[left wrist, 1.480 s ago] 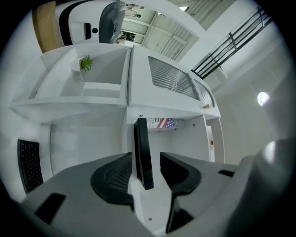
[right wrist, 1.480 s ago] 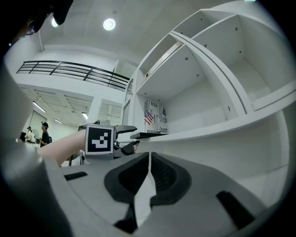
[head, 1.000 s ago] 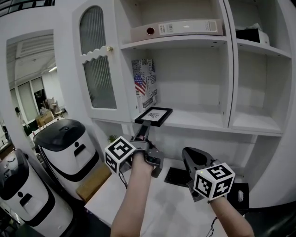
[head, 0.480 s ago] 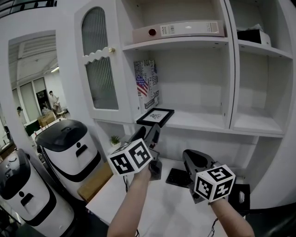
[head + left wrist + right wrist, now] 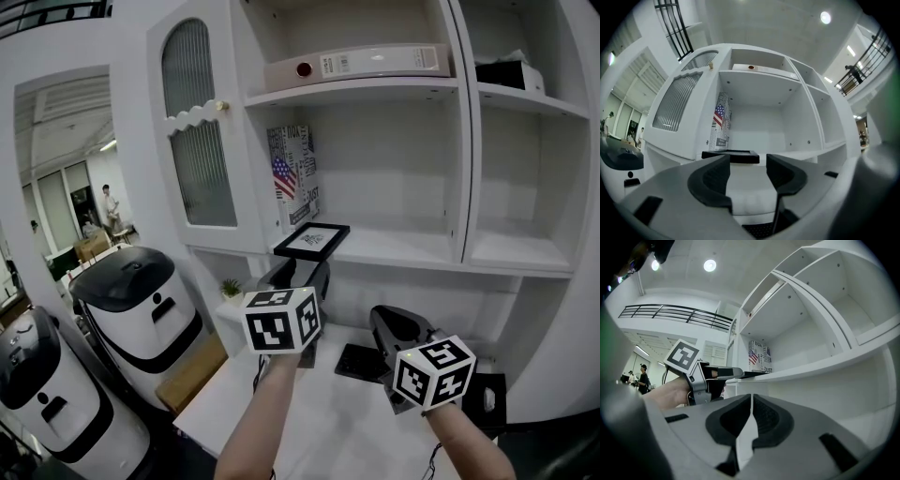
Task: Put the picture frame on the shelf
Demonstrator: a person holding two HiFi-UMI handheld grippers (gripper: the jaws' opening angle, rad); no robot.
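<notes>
The black picture frame (image 5: 312, 239) lies flat at the front left of the white shelf (image 5: 412, 249), its near corner over the edge. My left gripper (image 5: 302, 272) hangs just below and in front of it, open and apart from it. Seen along the left gripper (image 5: 747, 162), the frame (image 5: 731, 156) sits a little beyond the spread jaws, with nothing between them. My right gripper (image 5: 392, 323) is lower and to the right over the table, shut and empty. In the right gripper view (image 5: 750, 402) the jaws meet, and the left gripper (image 5: 721, 373) and the frame (image 5: 753, 374) show ahead.
A flag-printed book (image 5: 293, 176) stands behind the frame. A binder (image 5: 361, 62) lies on the upper shelf beside a dark box (image 5: 506, 71). A ribbed-glass door (image 5: 198, 122) stands left. Black items (image 5: 360, 360) lie on the white table; white robots (image 5: 141, 305) stand at left.
The left gripper was shut on the frame's near edge; it opened, let go and drew back down a little. The frame stays on the shelf. The right gripper has hardly moved.
</notes>
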